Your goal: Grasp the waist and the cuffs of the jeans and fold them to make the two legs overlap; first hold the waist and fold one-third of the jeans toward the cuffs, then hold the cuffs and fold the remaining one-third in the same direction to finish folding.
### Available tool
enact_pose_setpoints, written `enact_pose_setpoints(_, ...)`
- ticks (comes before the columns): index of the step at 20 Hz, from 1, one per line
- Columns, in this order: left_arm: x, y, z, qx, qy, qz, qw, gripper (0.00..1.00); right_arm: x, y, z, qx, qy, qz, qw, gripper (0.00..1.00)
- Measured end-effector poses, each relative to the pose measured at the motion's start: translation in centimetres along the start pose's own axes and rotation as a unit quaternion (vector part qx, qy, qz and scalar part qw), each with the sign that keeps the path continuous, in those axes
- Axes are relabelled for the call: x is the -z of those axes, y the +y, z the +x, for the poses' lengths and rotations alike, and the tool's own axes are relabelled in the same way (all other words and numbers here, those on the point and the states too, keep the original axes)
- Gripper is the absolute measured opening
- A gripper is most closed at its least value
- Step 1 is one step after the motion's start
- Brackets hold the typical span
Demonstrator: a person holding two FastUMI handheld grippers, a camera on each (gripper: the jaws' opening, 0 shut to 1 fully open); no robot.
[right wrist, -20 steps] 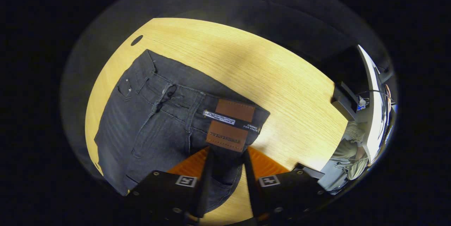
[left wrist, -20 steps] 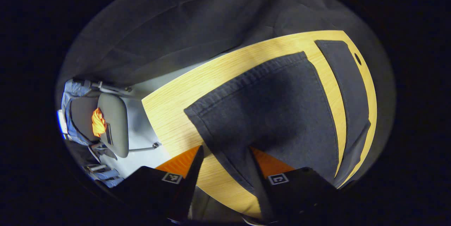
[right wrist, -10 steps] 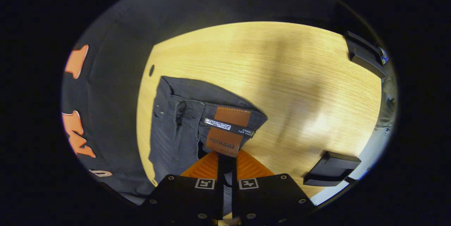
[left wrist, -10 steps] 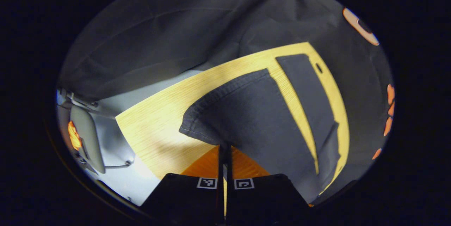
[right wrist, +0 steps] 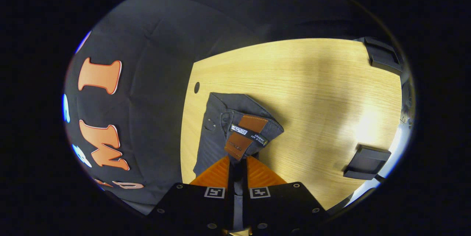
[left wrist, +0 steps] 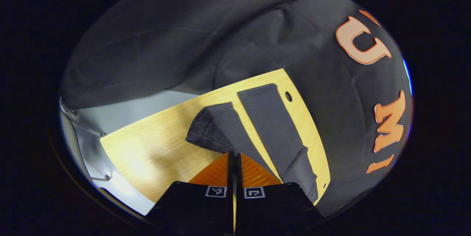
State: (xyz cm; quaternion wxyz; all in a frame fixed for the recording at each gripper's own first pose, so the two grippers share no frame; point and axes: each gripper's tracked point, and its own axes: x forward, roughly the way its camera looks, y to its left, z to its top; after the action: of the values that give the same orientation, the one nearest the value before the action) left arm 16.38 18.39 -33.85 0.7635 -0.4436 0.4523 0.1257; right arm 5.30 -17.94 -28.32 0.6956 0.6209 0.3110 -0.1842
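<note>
Matt dark denim jeans (left wrist: 272, 125) – brown leather patch (right wrist: 244, 136), pale smooth wood-grain table (right wrist: 312, 81)

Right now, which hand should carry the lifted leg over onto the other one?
Both, probably: the left tongs pinch the cuff, the right tongs pinch the waist; both ends hang lifted.

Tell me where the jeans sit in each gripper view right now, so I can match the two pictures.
Left gripper view: the jeans run up the middle, one cuff lifted at the left gripper.
Right gripper view: the jeans lie centre-left, waist raised at the right gripper.
Shared landmark: the round hole in the table.
</note>
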Motion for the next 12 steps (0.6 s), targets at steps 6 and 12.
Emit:
enact_pose_setpoints(6,-4.3,-5.5,2.5,0.033,-0.003,0.077,0.996,0.03,-0.7,5.0,-0.3,-0.014,-0.032,-0.020,0.999,0.08)
enact_pose_setpoints(12,-6.7,-10.6,7.0,0.061,0.020,0.147,0.987,0.03,0.2,7.4,0.9,0.013,-0.062,-0.024,0.998,0.08)
